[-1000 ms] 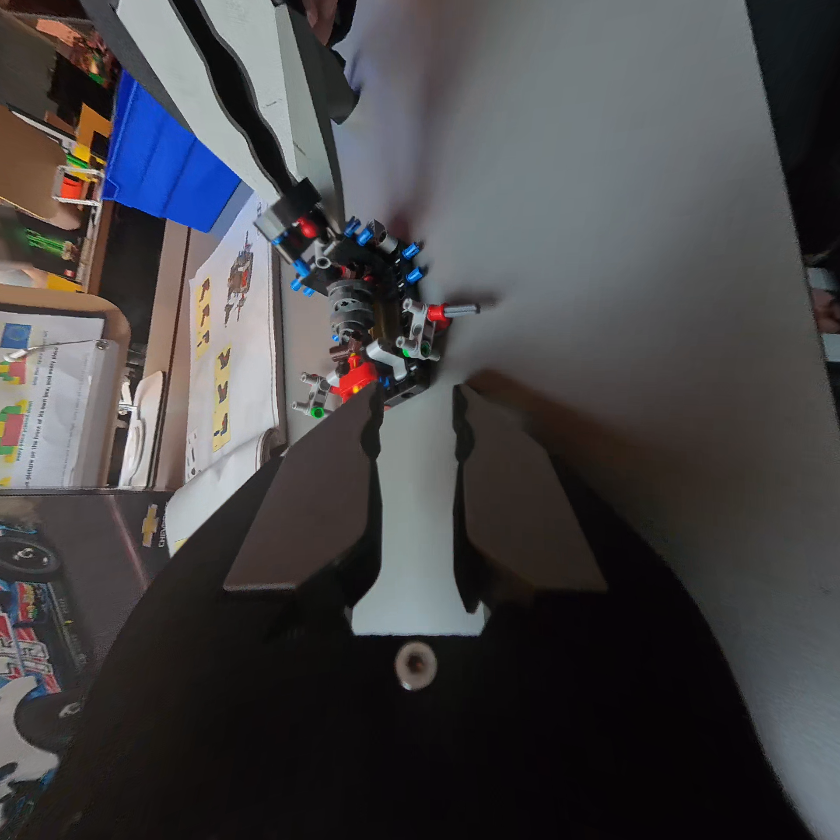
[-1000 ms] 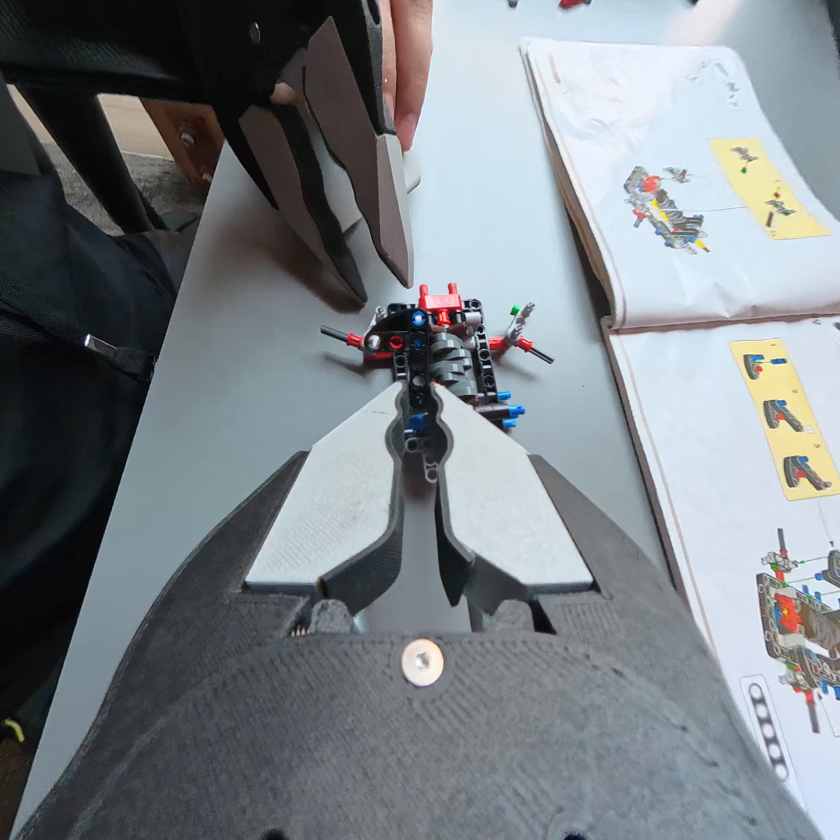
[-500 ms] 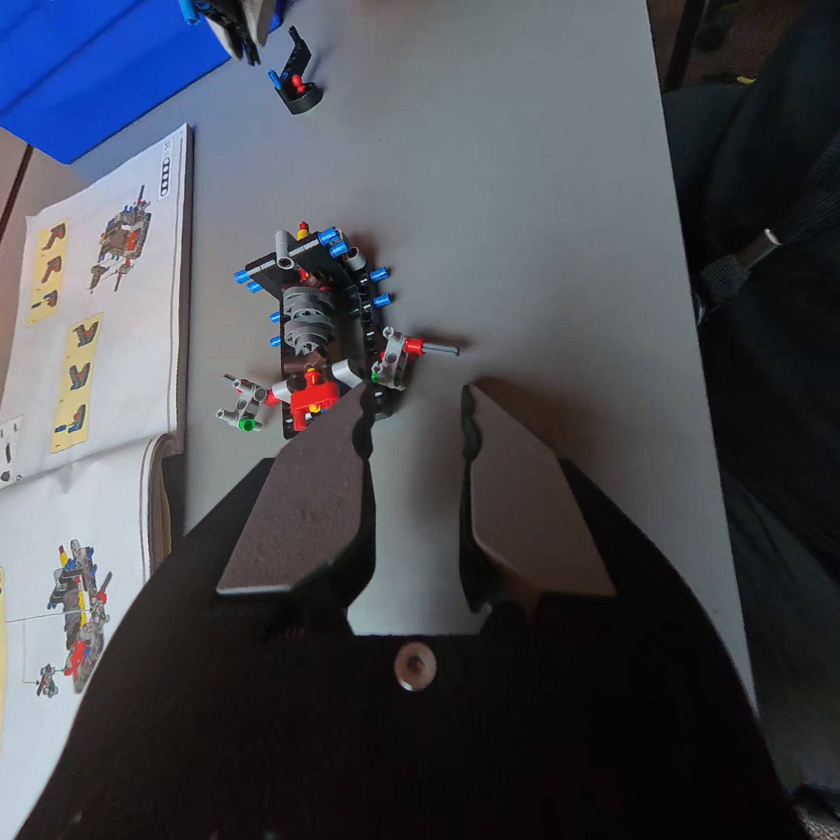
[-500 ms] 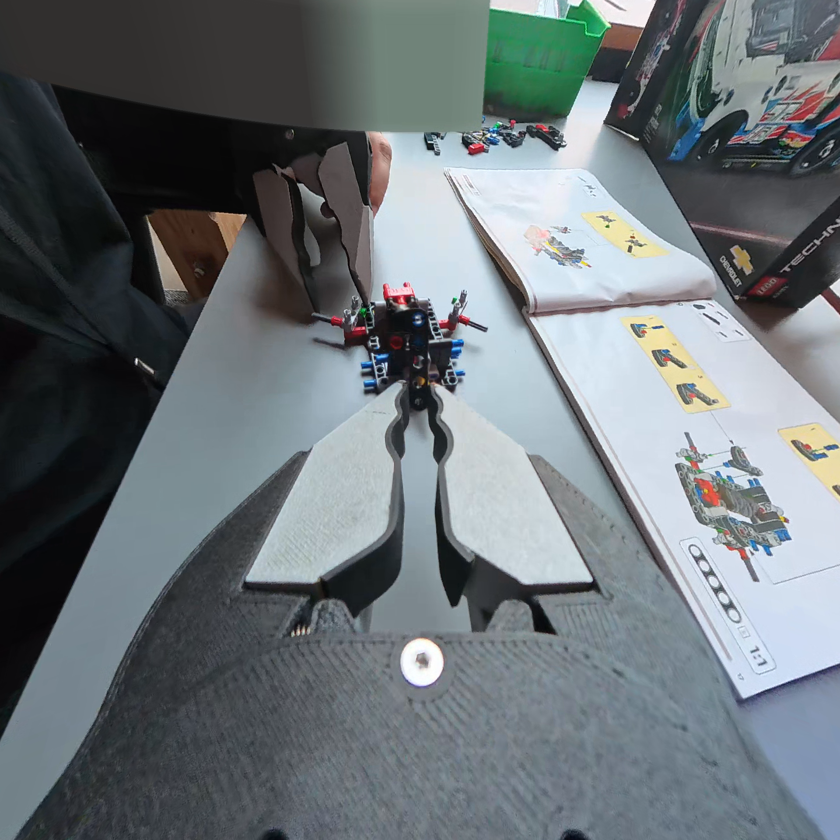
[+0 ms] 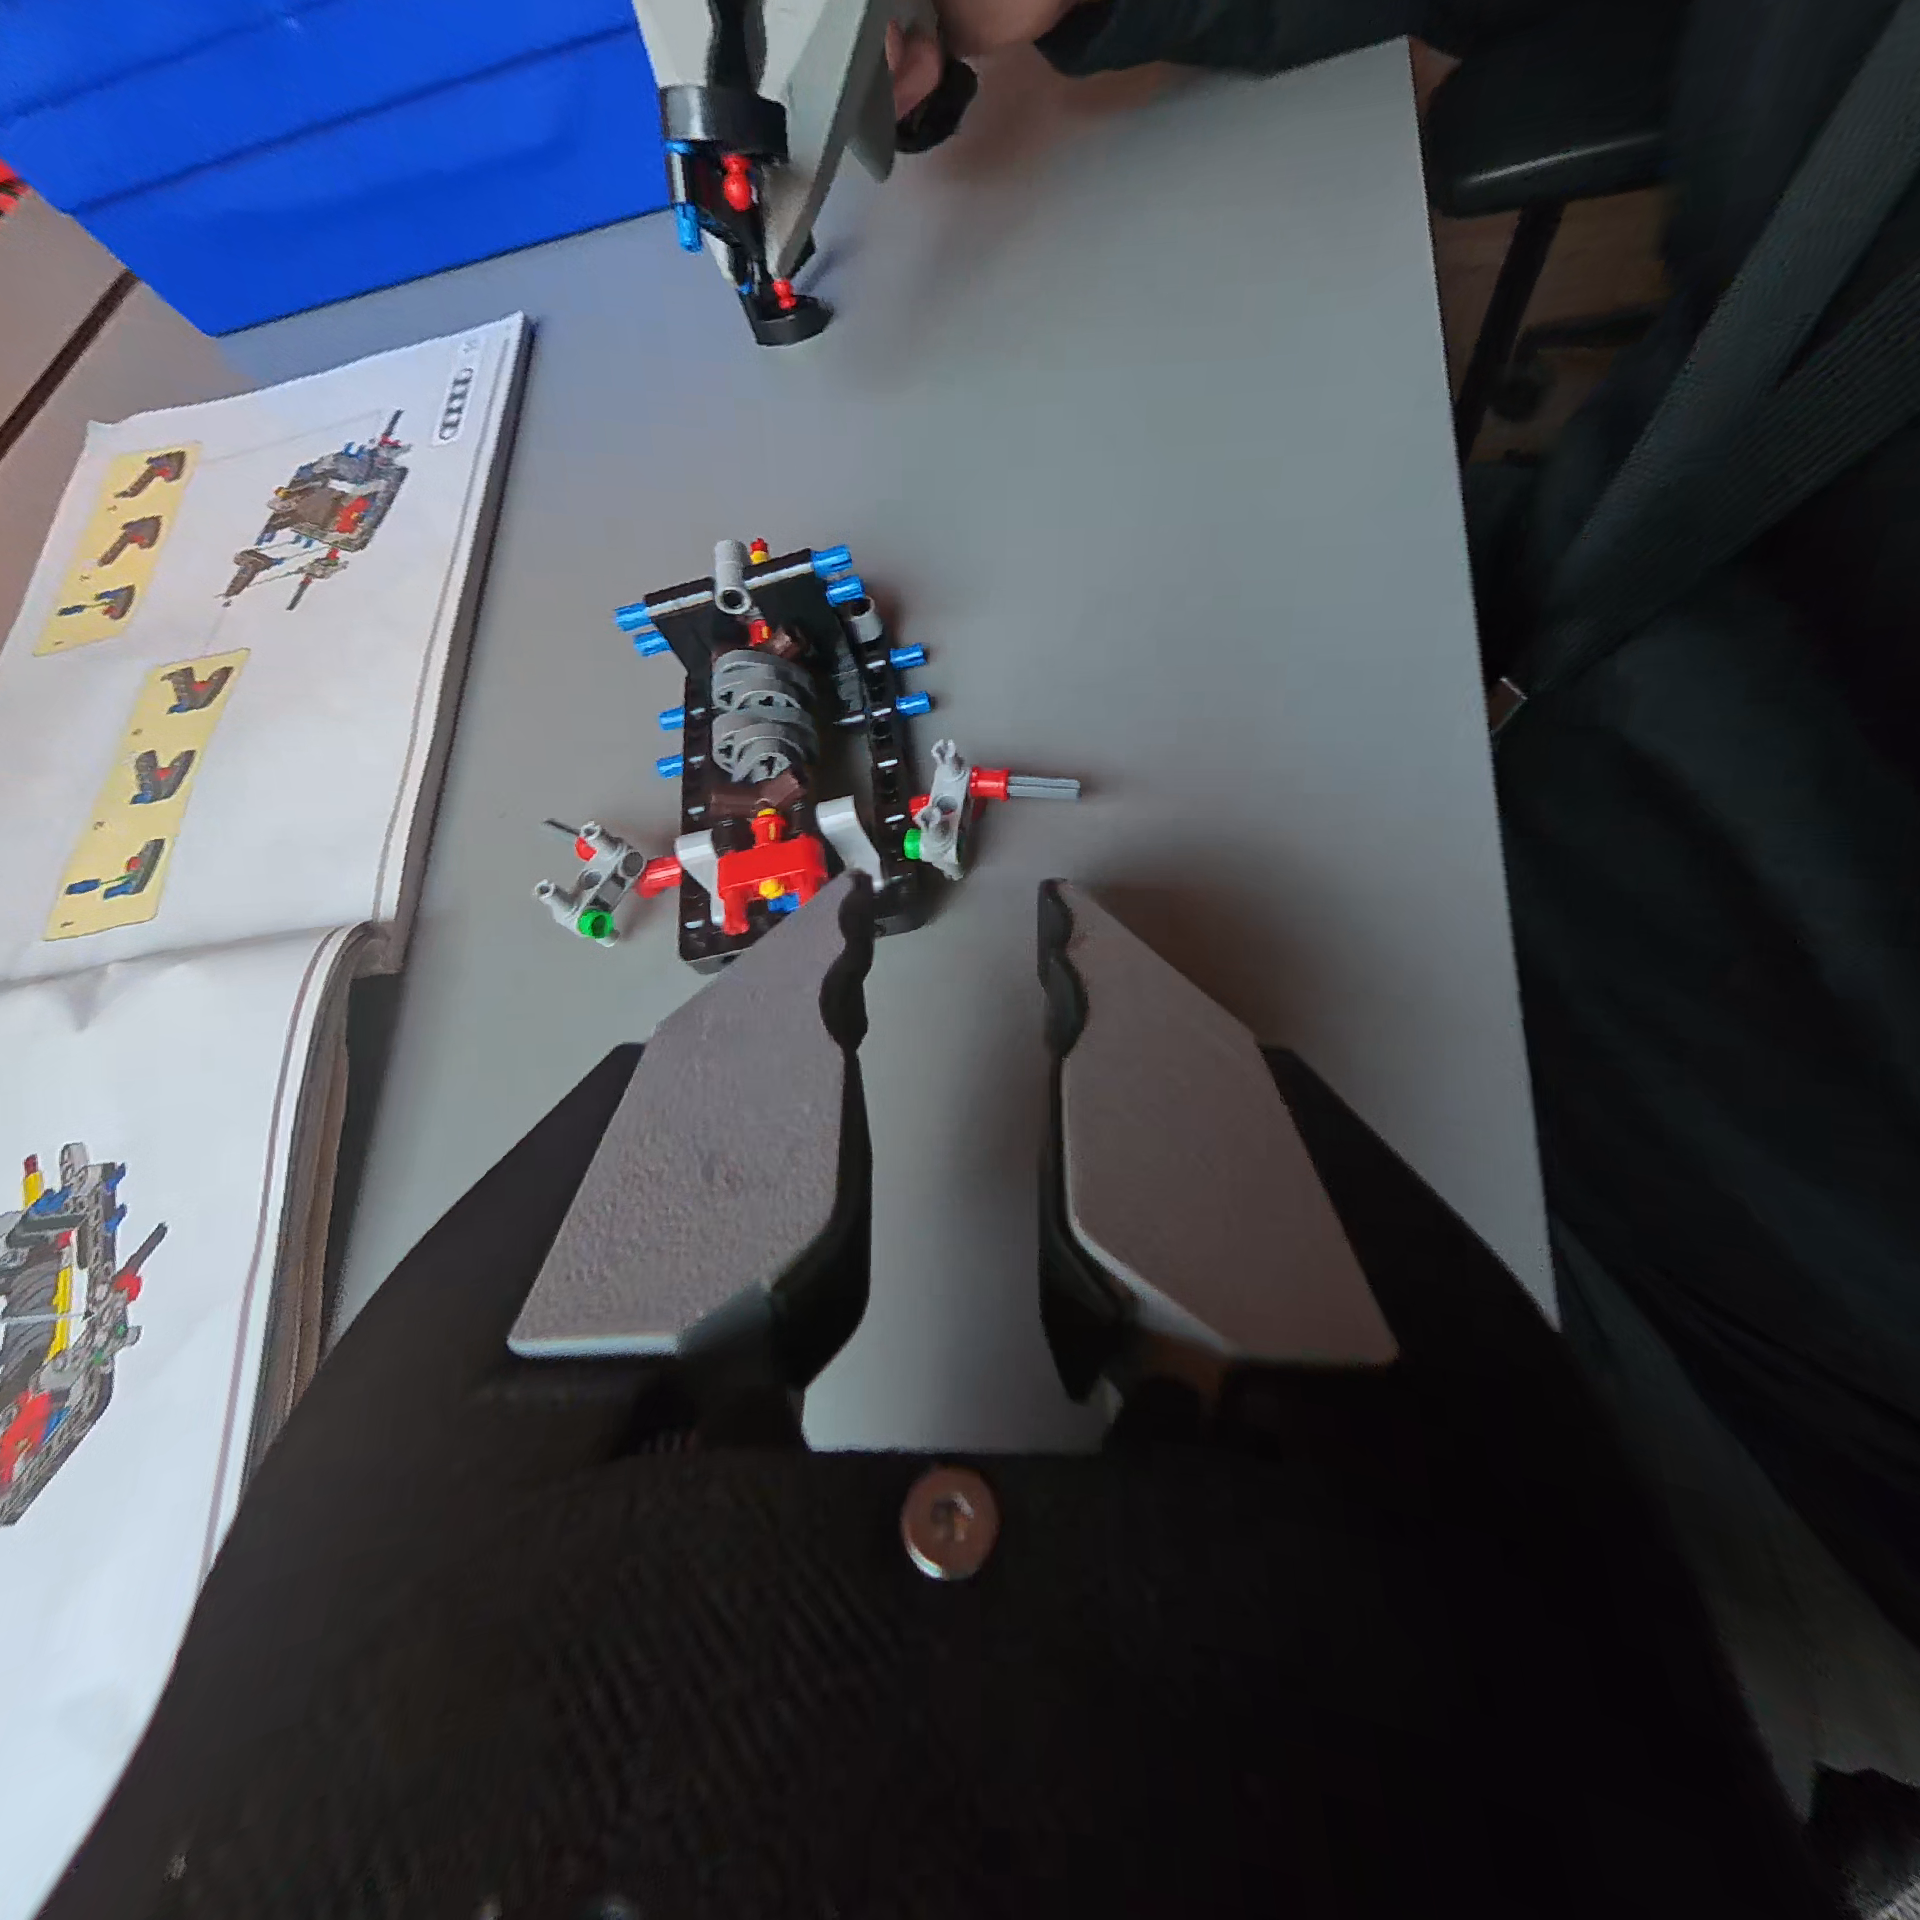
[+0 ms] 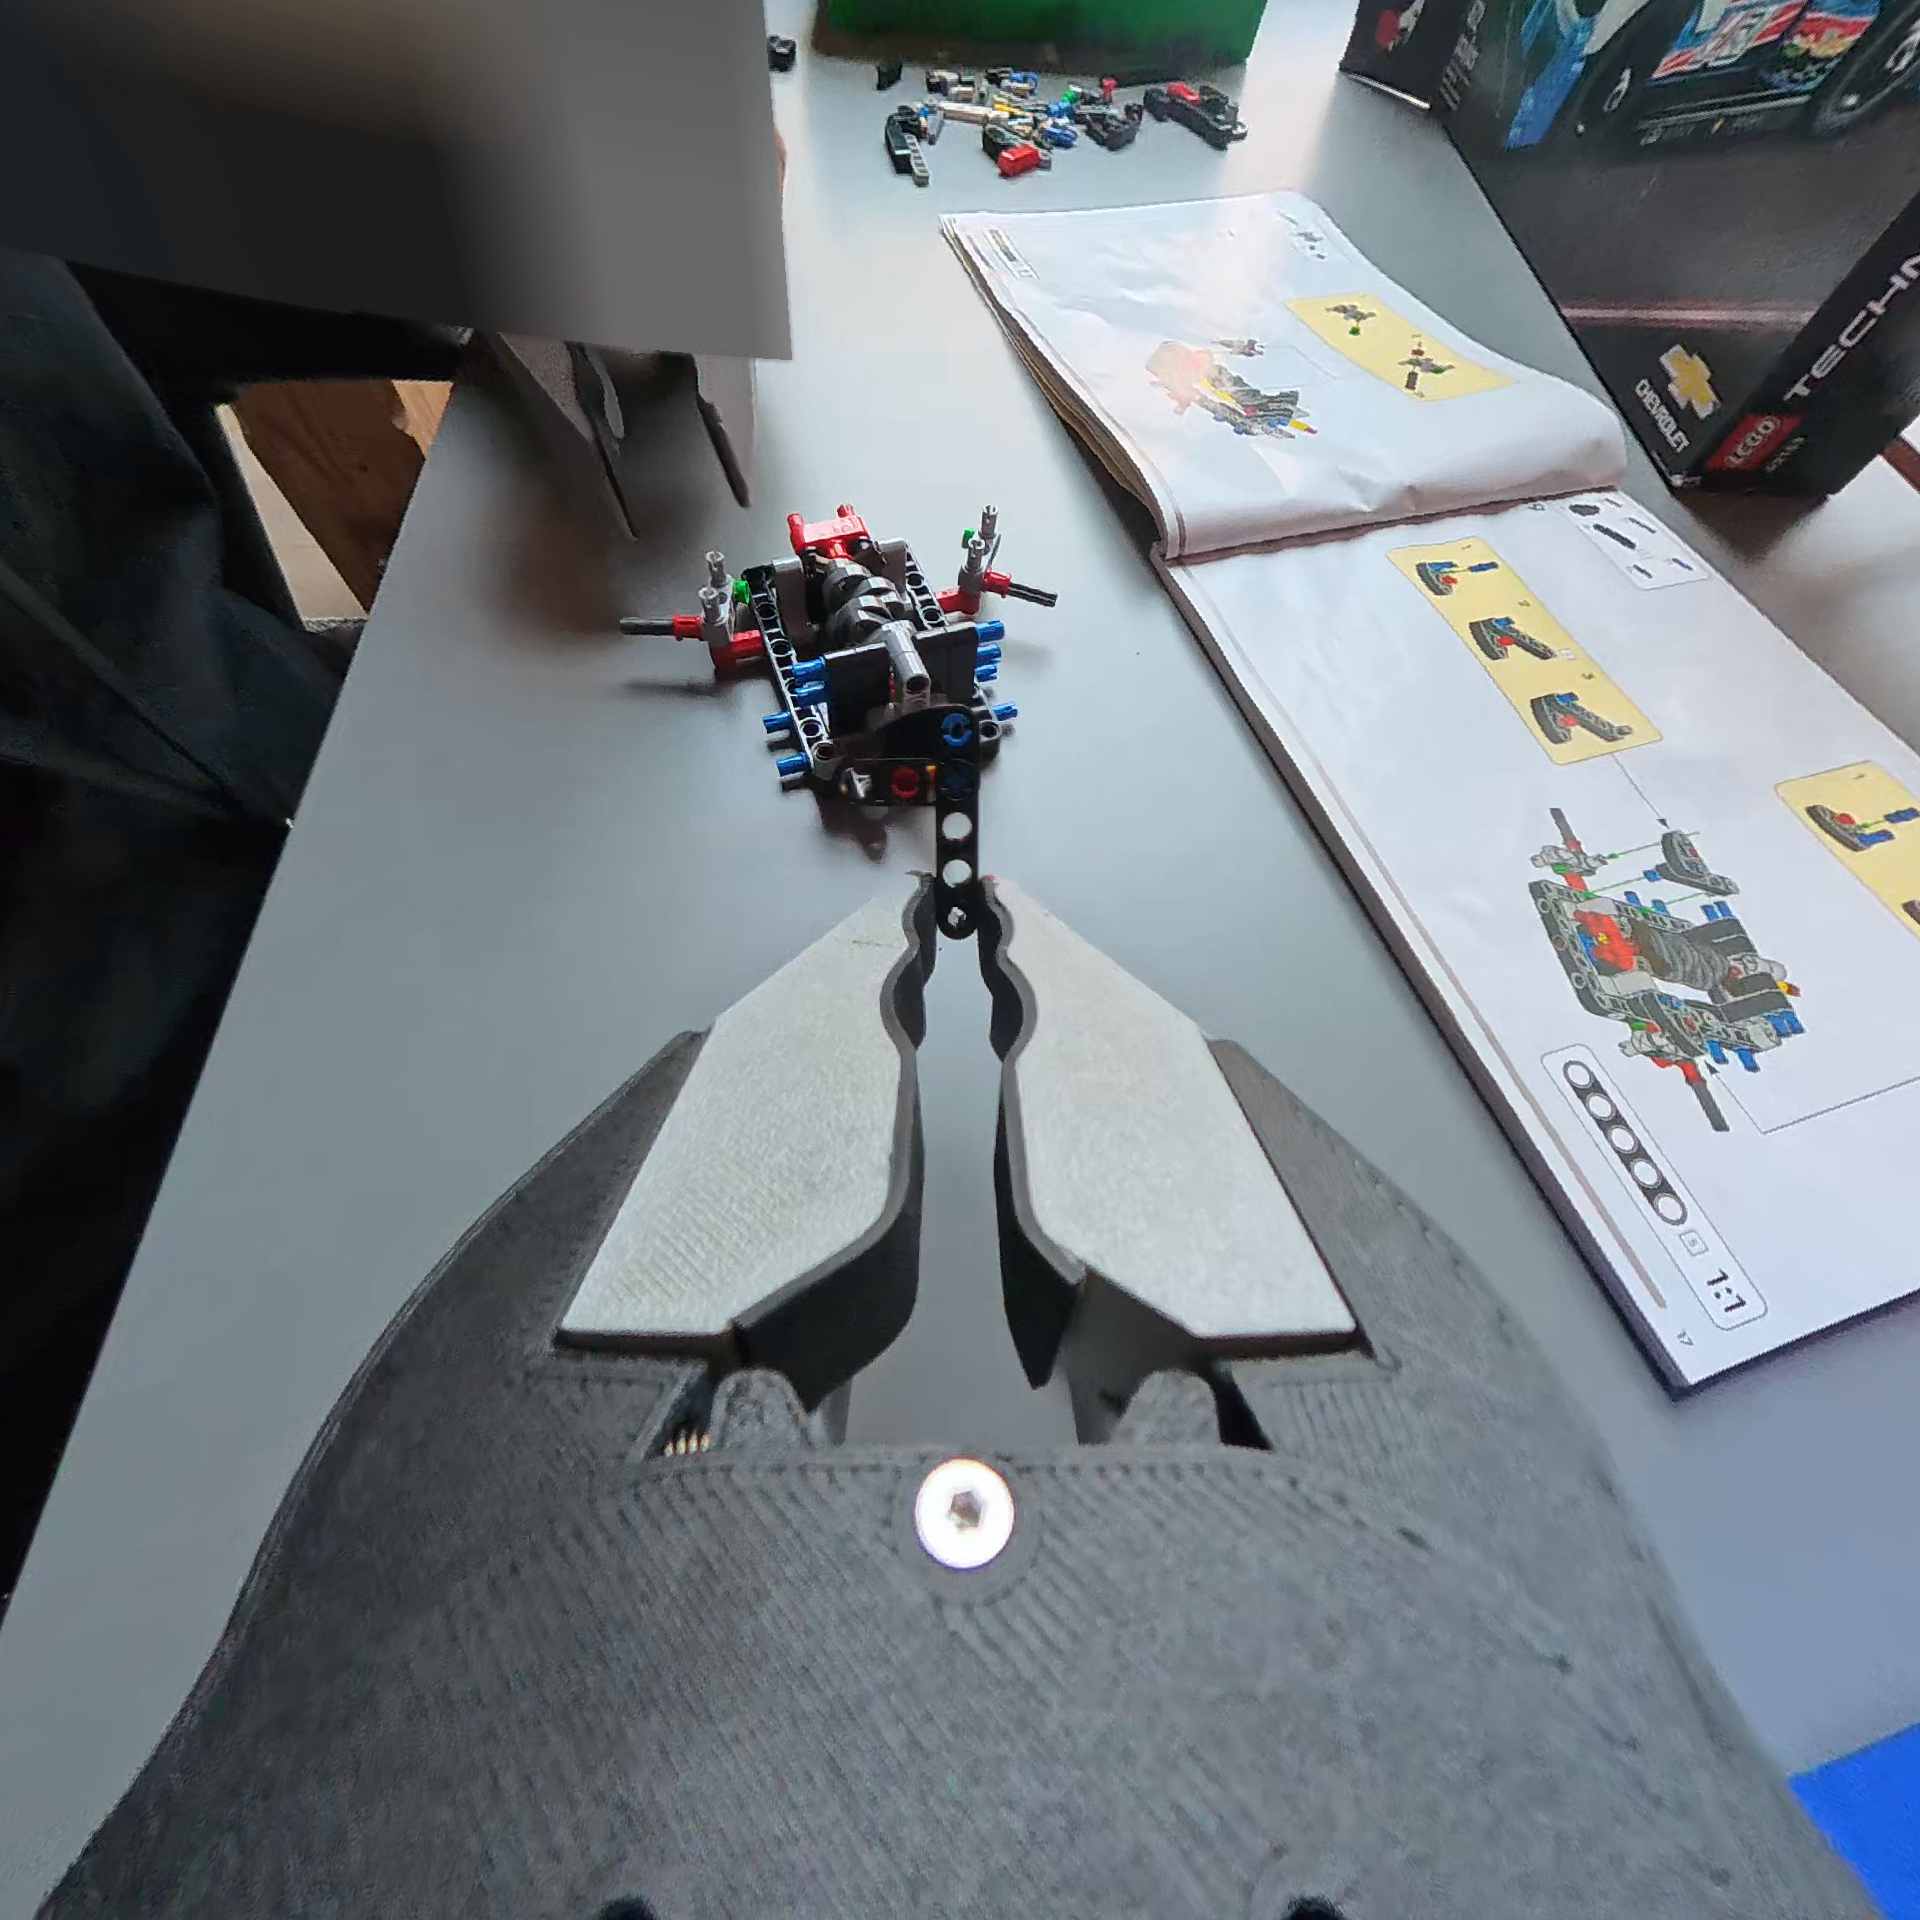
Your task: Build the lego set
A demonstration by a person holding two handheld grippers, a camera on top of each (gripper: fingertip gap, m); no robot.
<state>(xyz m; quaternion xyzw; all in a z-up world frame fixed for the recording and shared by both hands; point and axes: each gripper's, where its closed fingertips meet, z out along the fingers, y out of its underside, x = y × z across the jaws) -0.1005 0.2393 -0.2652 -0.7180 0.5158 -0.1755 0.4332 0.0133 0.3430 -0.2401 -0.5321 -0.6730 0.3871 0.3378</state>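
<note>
A partly built lego chassis (image 5: 790, 738), black with grey gears, a red block and blue pins, lies on the grey table (image 5: 1195, 520). My left gripper (image 5: 948, 914) is open and empty, its fingertips just short of the chassis's red end. My right gripper (image 6: 954, 896) is shut on a black beam piece (image 6: 940, 774) with red and blue pins, held apart from the chassis's (image 6: 862, 634) near end. In the left wrist view the right gripper (image 5: 774, 125) holds that piece (image 5: 764, 260) beyond the chassis, its tip low over the table. The left gripper's fingers (image 6: 665, 447) show behind the chassis.
An open instruction booklet (image 6: 1455, 675) lies beside the chassis; it also shows in the left wrist view (image 5: 260, 675). A blue bin (image 5: 312, 156), loose lego parts (image 6: 1039, 104) and a lego box (image 6: 1714, 208) stand farther off. The table edge (image 5: 1475, 831) borders a person's dark clothing. About 15 cm separates my left fingertips from my right.
My right gripper has drawn back from the chassis with the black piece in it. My left gripper has turned and pulled back a little, still open.
</note>
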